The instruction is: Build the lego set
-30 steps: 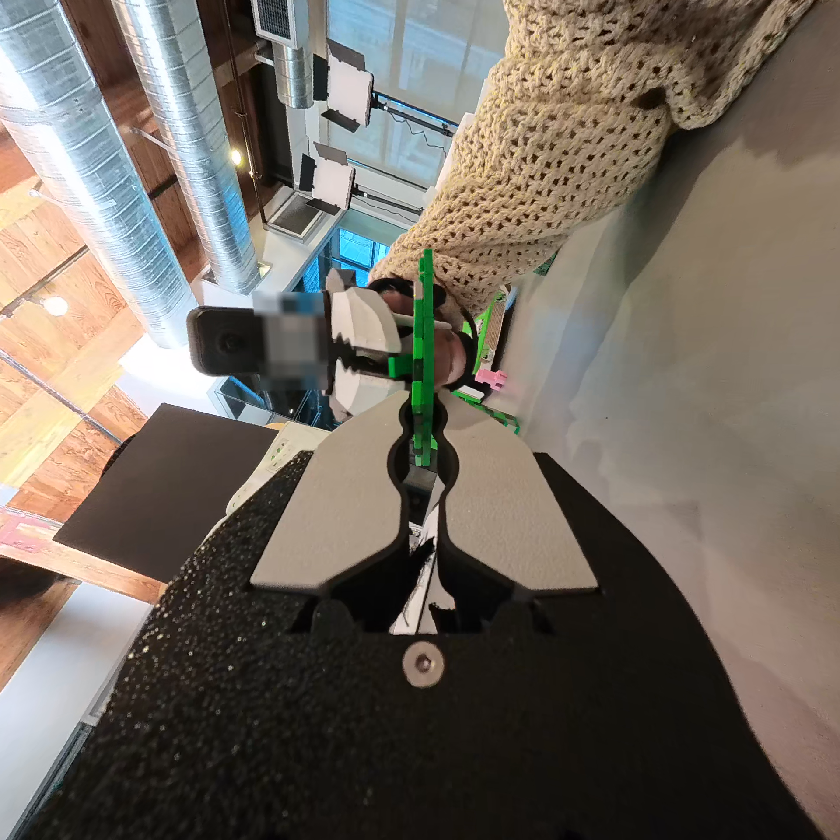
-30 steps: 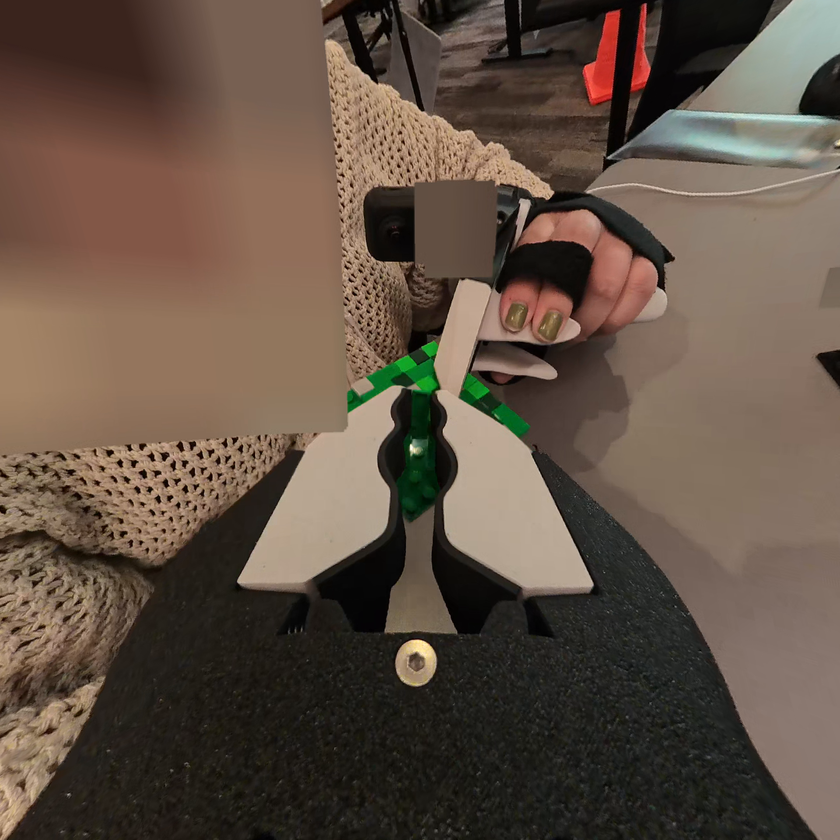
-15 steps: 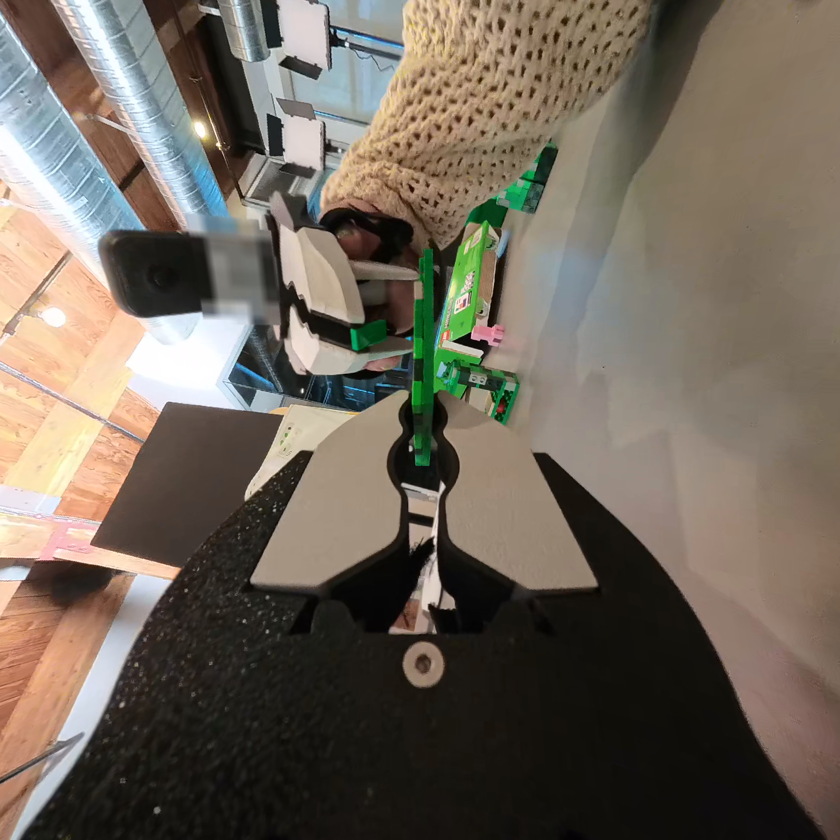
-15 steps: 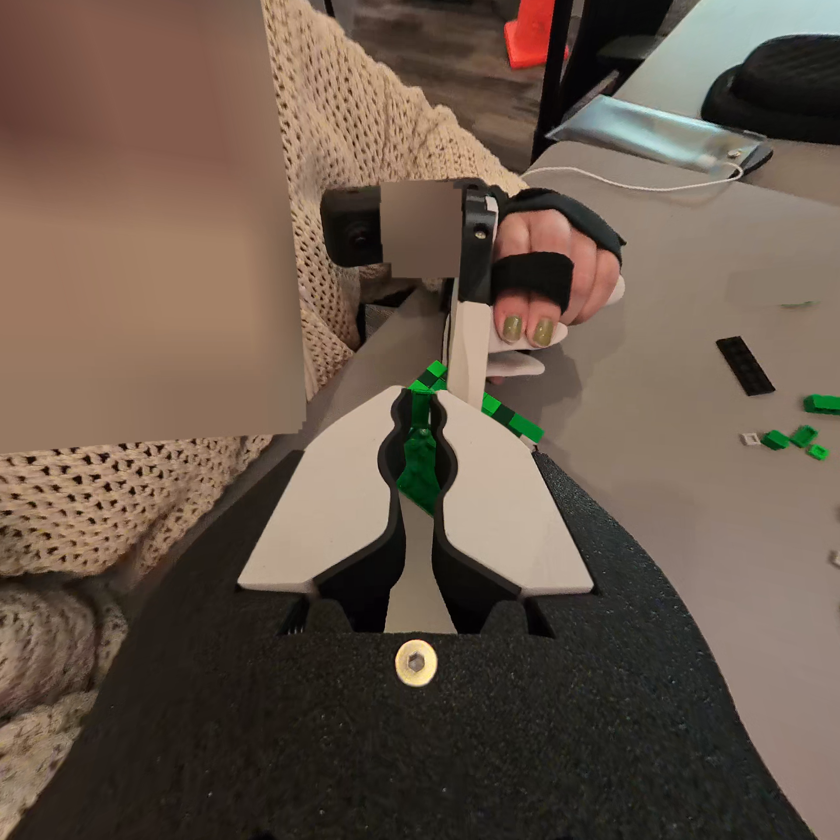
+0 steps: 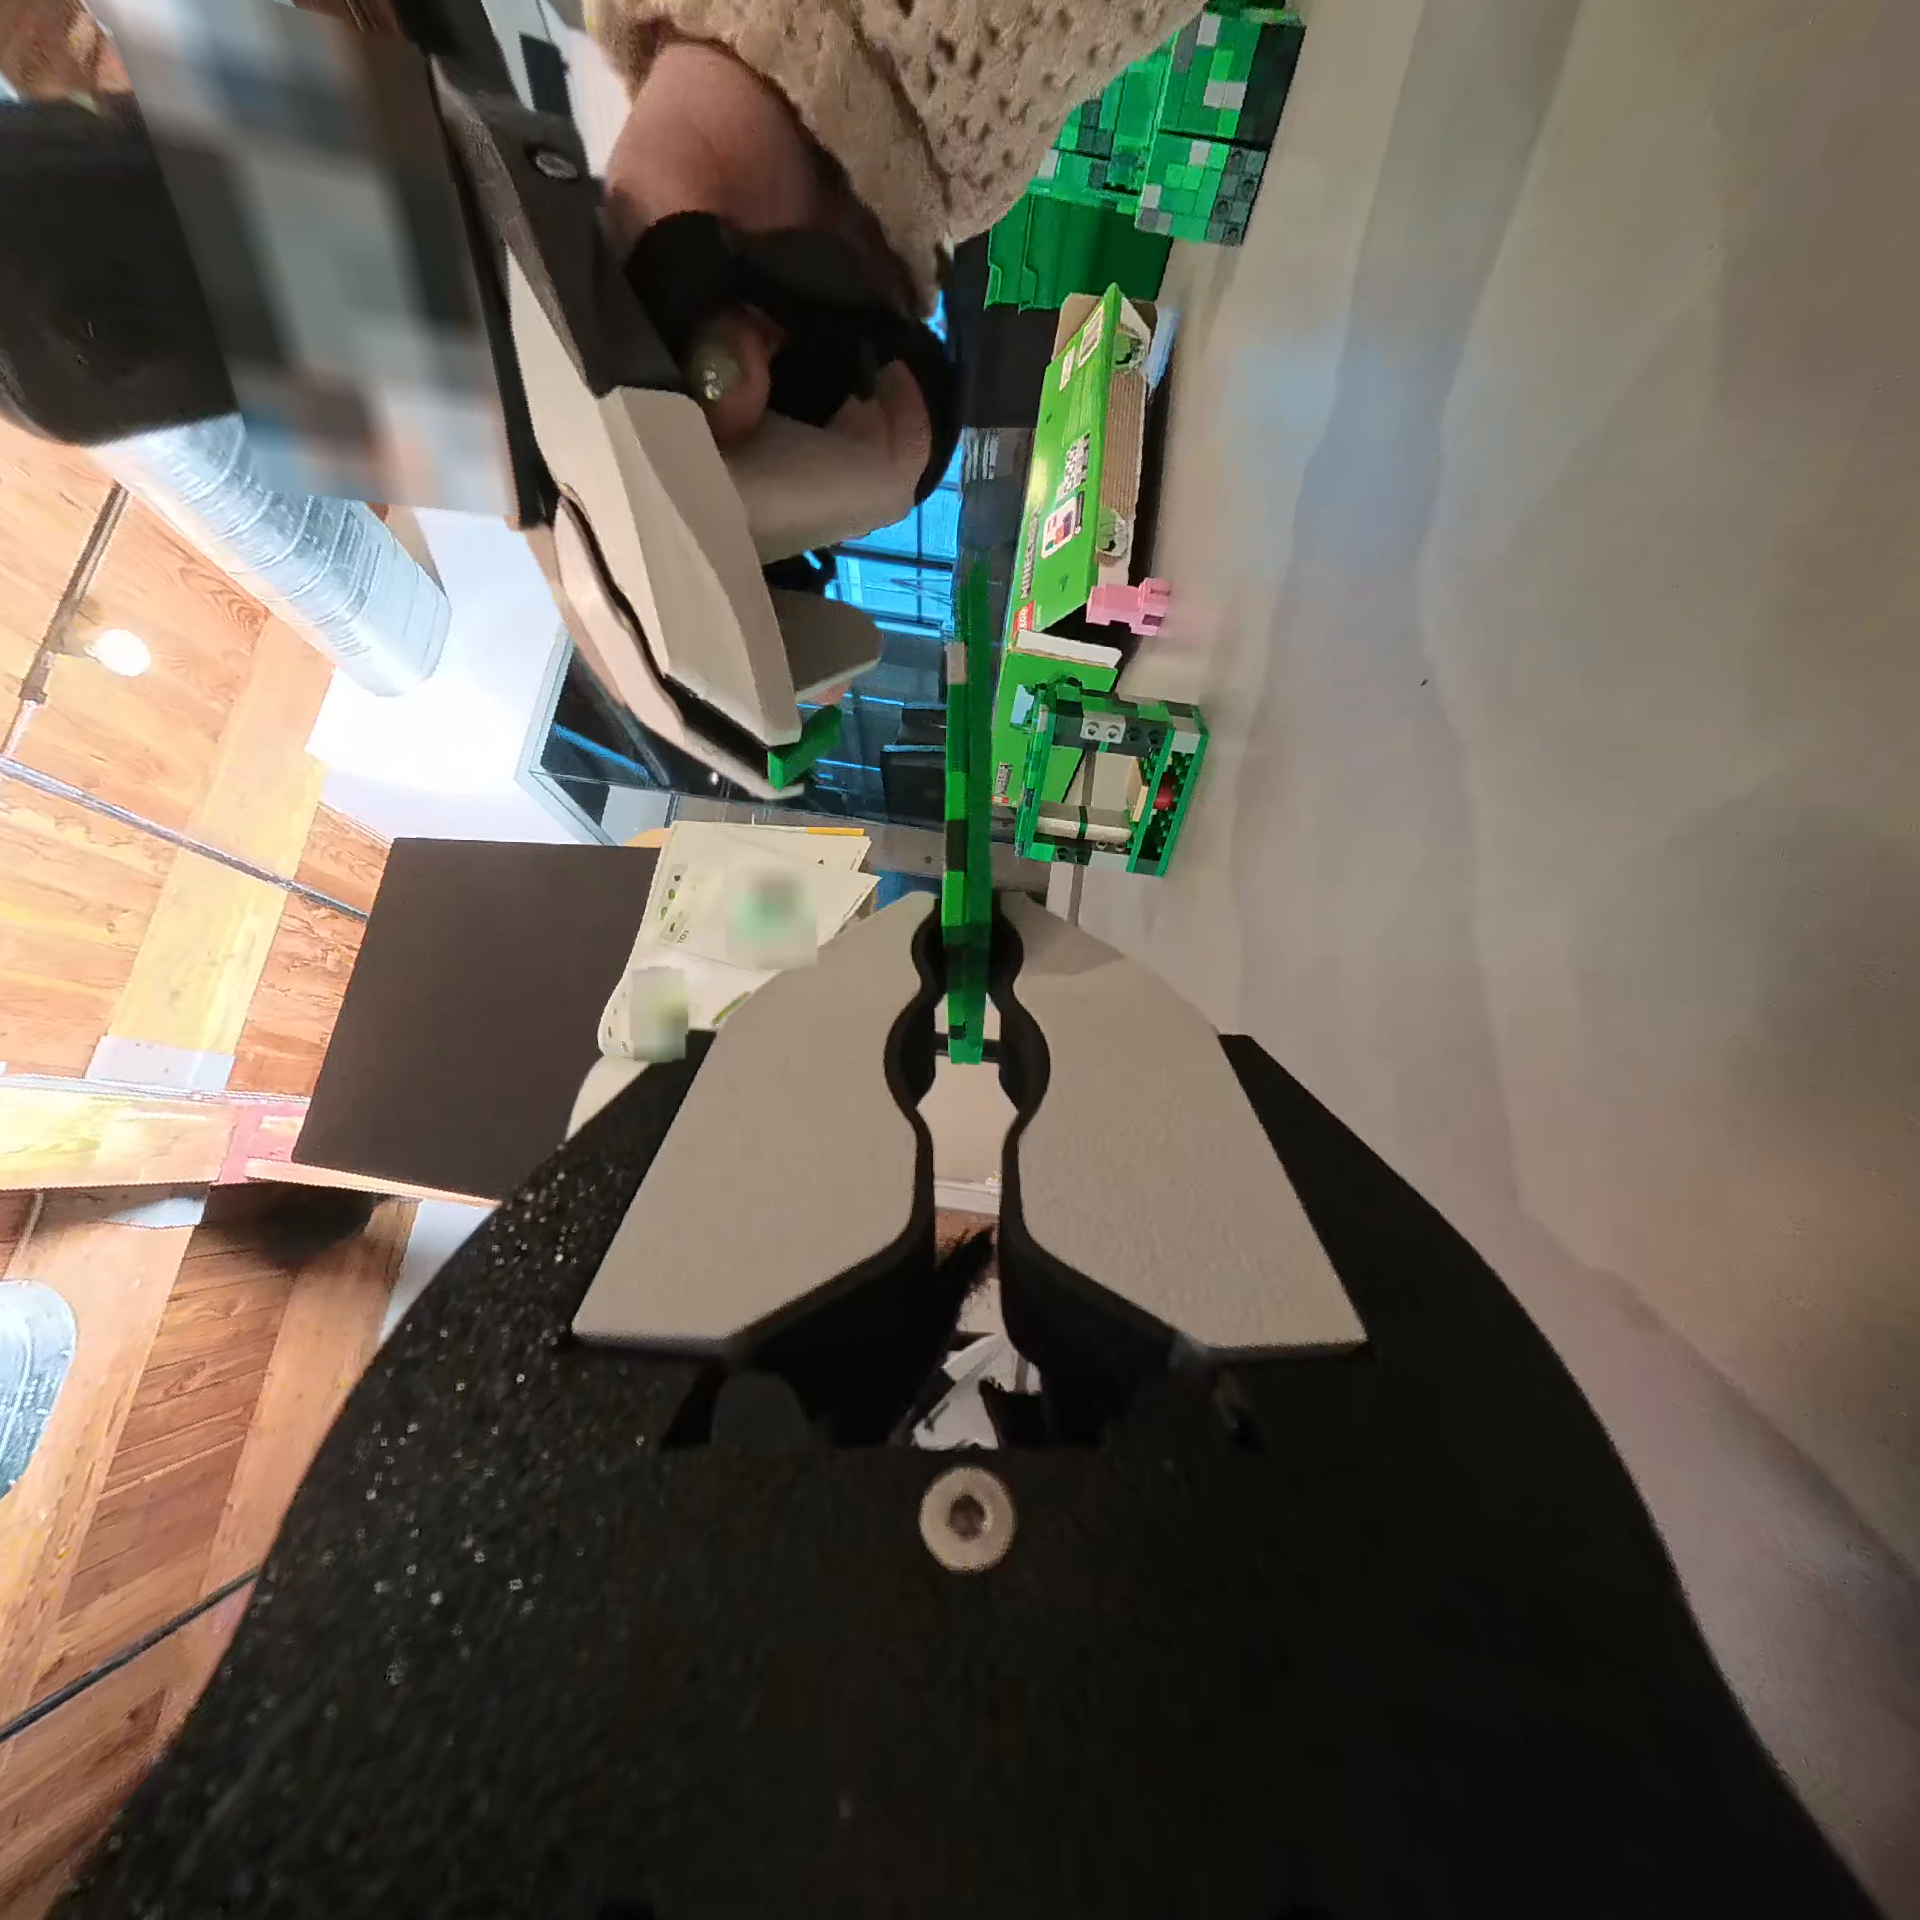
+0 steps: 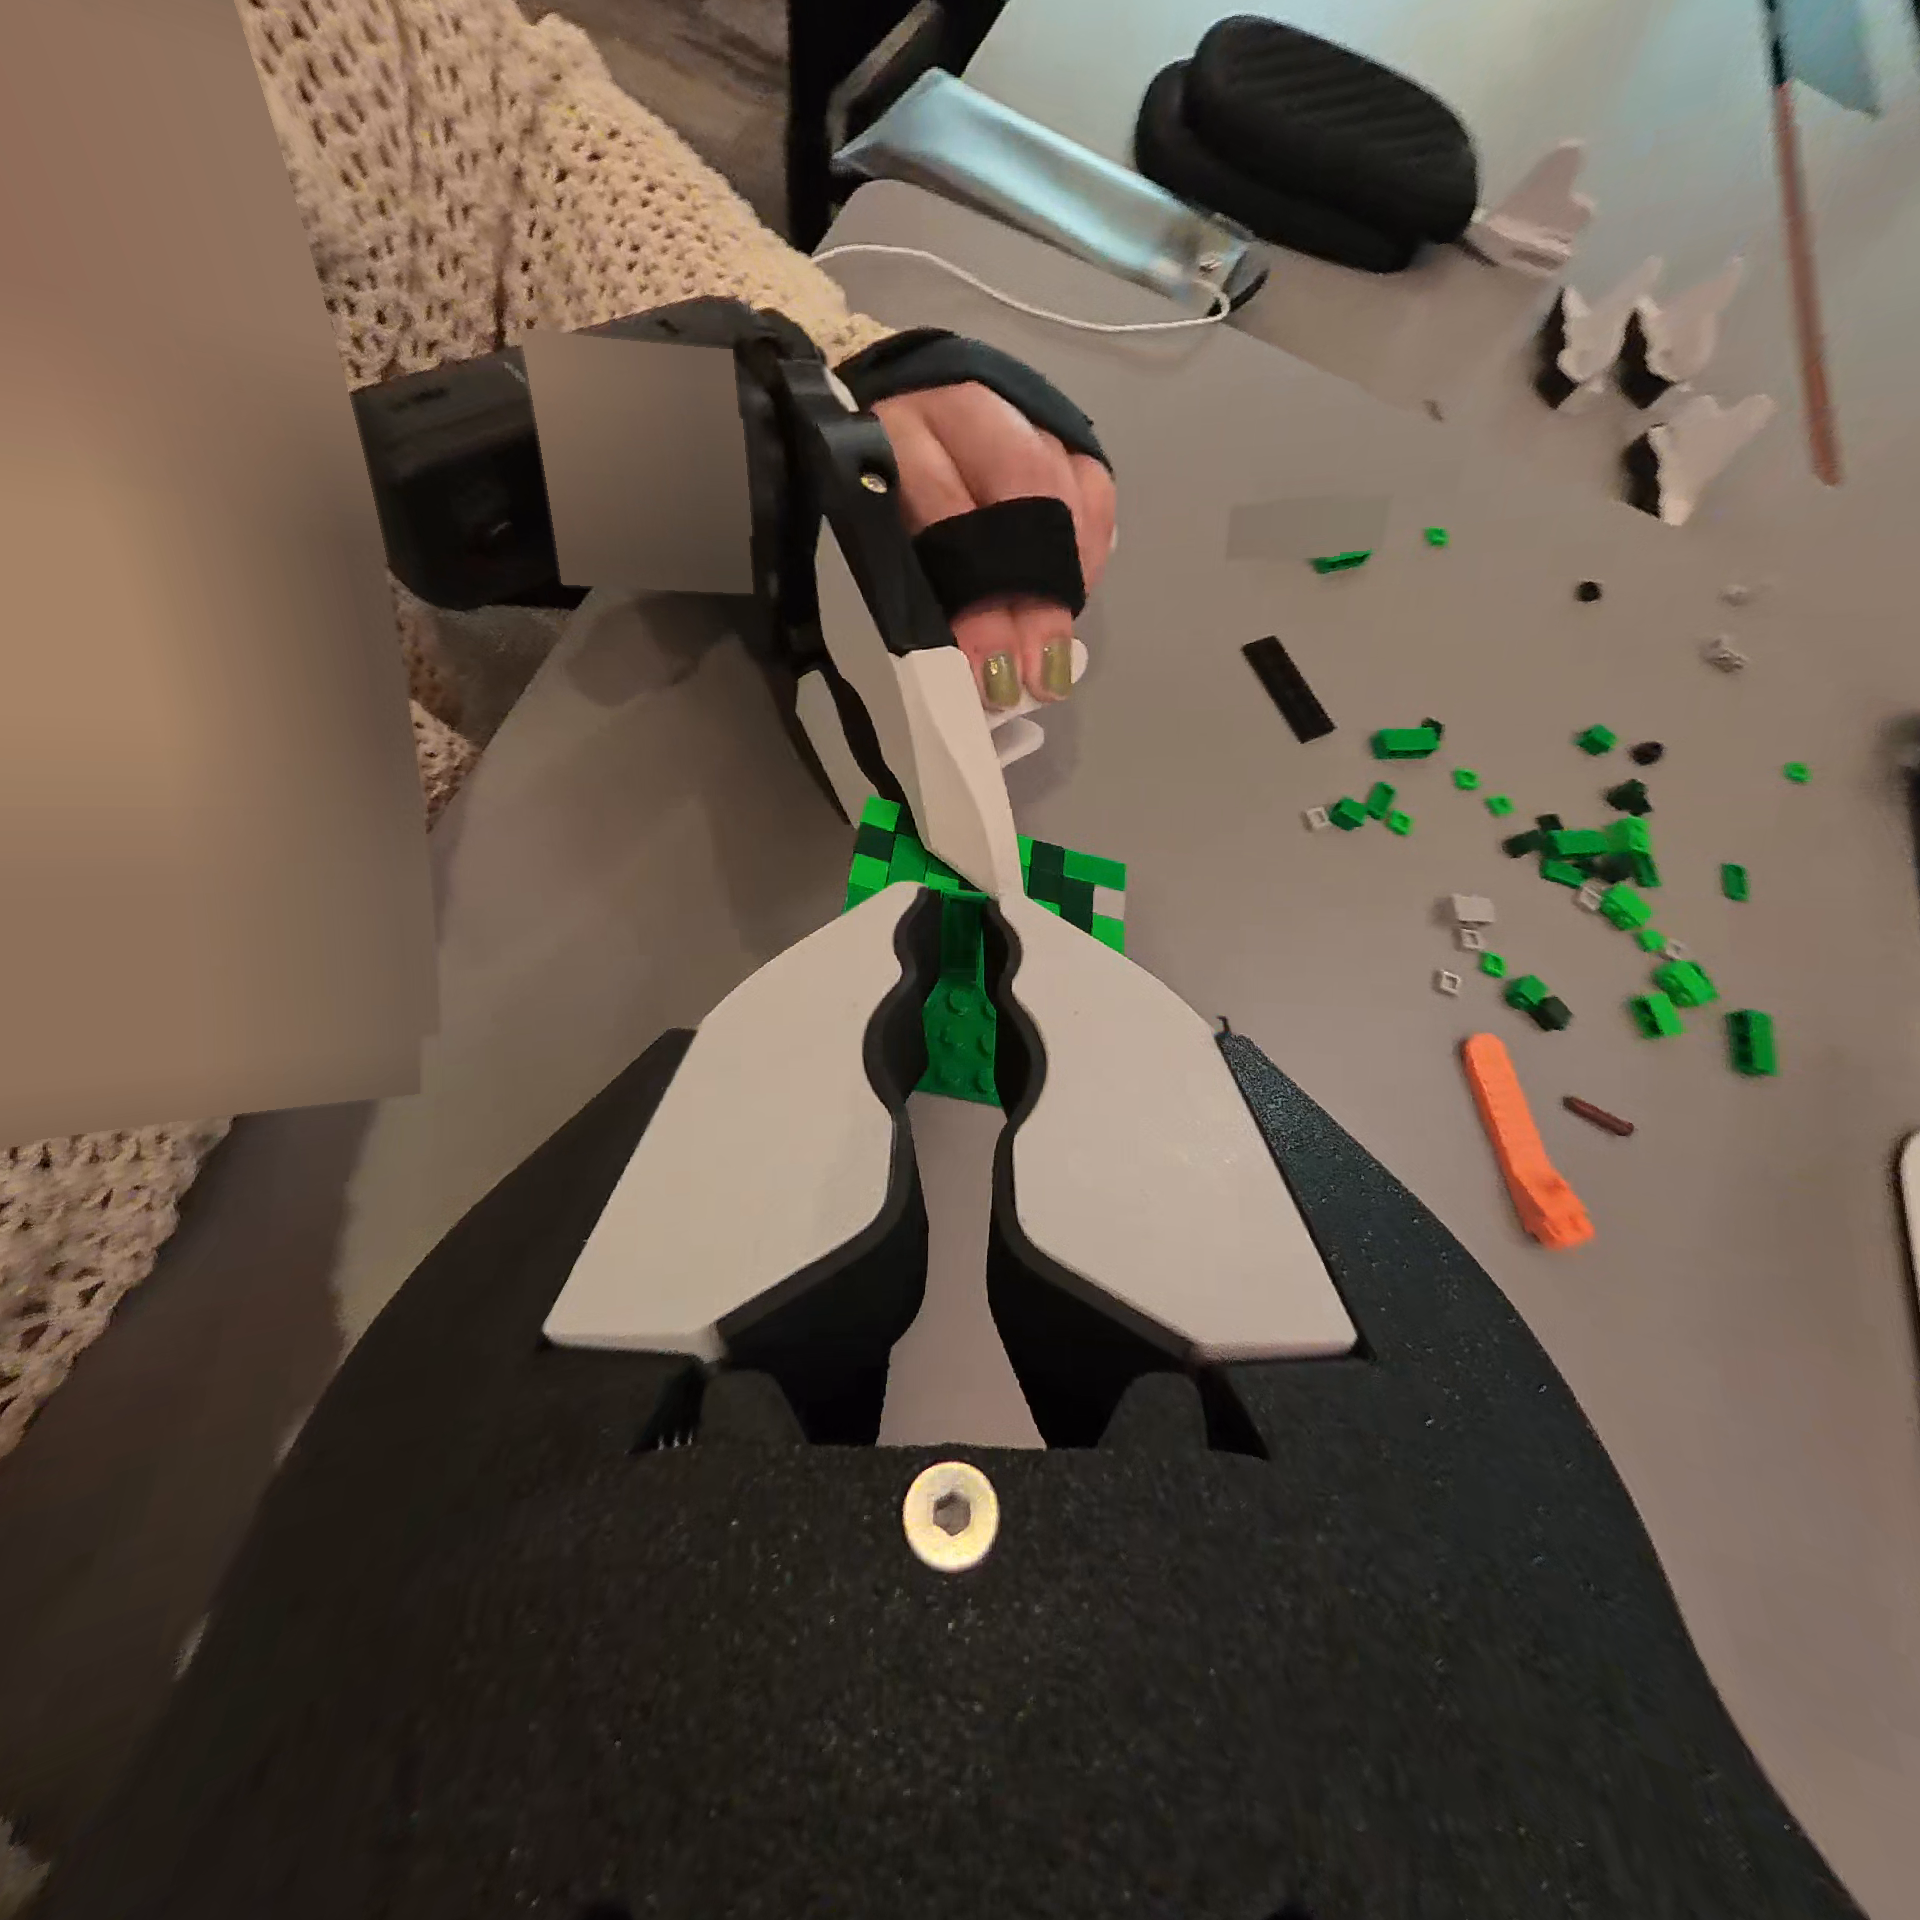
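My left gripper (image 5: 968, 914) is shut on a flat green checkered plate (image 5: 966, 790), seen edge-on and held upright above the grey table (image 5: 1558, 727). My right gripper (image 6: 958, 904) is shut on a small green studded brick (image 6: 961, 1023). In the left wrist view the right gripper (image 5: 795, 753) hangs to the upper left of the plate, brick (image 5: 805, 746) at its tips, a short gap away. In the right wrist view the left gripper (image 6: 987, 868) and the plate (image 6: 1075, 883) sit just beyond my fingertips.
A green box (image 5: 1081, 468), a small green build (image 5: 1117, 790), a pink piece (image 5: 1132, 608) and a larger green build (image 5: 1174, 135) stand at the back. Loose green pieces (image 6: 1590, 842), an orange separator (image 6: 1522, 1143) and a black plate (image 6: 1286, 688) lie to the right.
The right gripper, first pressed against the plate's face, has pulled back from it with the small green brick still in its jaws. Both grippers have swung toward the table's piece pile.
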